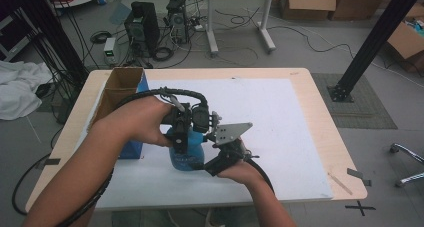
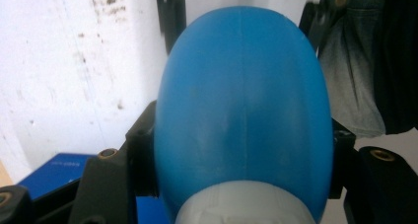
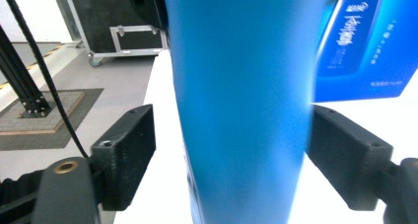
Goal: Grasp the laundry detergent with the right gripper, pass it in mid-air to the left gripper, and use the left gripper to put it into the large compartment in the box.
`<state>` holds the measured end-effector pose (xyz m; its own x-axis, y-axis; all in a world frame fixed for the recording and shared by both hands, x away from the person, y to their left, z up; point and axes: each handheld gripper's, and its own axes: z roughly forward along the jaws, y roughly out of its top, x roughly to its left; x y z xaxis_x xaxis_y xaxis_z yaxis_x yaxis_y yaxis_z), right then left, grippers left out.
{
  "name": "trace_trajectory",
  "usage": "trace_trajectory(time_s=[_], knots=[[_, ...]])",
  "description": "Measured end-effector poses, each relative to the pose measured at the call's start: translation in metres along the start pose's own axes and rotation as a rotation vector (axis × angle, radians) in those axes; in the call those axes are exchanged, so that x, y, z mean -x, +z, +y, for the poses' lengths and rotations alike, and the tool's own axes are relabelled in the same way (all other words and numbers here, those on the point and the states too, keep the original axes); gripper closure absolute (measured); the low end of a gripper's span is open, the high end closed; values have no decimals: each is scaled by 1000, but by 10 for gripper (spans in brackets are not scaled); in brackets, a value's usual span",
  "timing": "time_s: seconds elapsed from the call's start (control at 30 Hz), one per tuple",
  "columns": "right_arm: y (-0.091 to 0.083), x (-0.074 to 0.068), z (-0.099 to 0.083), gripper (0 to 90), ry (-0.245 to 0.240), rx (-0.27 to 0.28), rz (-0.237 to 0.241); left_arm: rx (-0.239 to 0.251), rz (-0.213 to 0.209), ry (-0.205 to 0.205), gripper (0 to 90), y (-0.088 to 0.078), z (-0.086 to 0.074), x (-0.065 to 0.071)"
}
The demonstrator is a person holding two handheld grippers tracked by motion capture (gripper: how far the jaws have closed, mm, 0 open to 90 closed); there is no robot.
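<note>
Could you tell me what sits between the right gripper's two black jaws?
The blue plastic bottle stands between them in the right gripper view, a white gap beside the near pad.

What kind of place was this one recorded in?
Likely a lab or workshop: computer towers with loose cables on the floor, cardboard boxes by a desk, and a black metal frame post beside the table.

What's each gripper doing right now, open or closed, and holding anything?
Left gripper: closed on the blue bottle, near its white cap.
Right gripper: open, jaws either side of the bottle, left pad clear of it.
</note>
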<state>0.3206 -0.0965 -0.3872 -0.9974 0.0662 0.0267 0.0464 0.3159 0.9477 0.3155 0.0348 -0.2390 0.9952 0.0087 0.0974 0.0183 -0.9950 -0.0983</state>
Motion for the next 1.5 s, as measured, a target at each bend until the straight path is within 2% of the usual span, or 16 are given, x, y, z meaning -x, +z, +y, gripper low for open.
trace_trajectory(time_s=[0.4,0.77,0.83,0.87,0.9,0.93,0.97,1.03,1.07,1.1,1.13,1.17,1.3,1.33,1.4,1.5], knots=[[-25,5,5,72,23,-29,-48,-33,-6,-81,384,-25,-21,-15],[-56,6,26,0,5,-205,-88,-12,-17,-212,383,-58,-52,-42],[-66,8,32,0,0,-284,-87,-8,-39,-285,383,-69,-64,-52],[-66,8,32,0,0,-284,-87,-8,-39,-285,383,-69,-64,-52],[-73,10,35,0,-8,-346,-89,-16,-52,-346,383,-77,-73,-57],[-73,10,35,0,-8,-346,-89,-16,-52,-346,383,-77,-73,-57],[-81,12,38,0,-10,-407,-90,-27,-65,-416,383,-86,-81,-63],[-88,14,40,0,-11,-472,-100,-33,-77,-477,383,-95,-90,-69],[-88,14,40,0,-11,-472,-100,-33,-77,-477,383,-95,-90,-69],[-94,17,42,0,-12,-547,-105,-38,-91,-542,383,-101,-97,-75],[-94,17,42,0,-12,-547,-105,-38,-91,-542,383,-101,-97,-75],[-99,19,43,0,-6,-612,-103,-40,-104,-591,383,-107,-103,-79],[-106,21,49,0,-11,-682,-112,-8,-124,-772,383,-122,-124,-92],[-106,21,49,0,-11,-682,-112,-8,-124,-772,384,-122,-124,-92],[-109,22,53,0,-20,-717,-118,17,-122,-874,384,-129,-133,-95],[-114,24,56,0,-22,-773,-117,16,-139,-966,384,-136,-144,-99]])
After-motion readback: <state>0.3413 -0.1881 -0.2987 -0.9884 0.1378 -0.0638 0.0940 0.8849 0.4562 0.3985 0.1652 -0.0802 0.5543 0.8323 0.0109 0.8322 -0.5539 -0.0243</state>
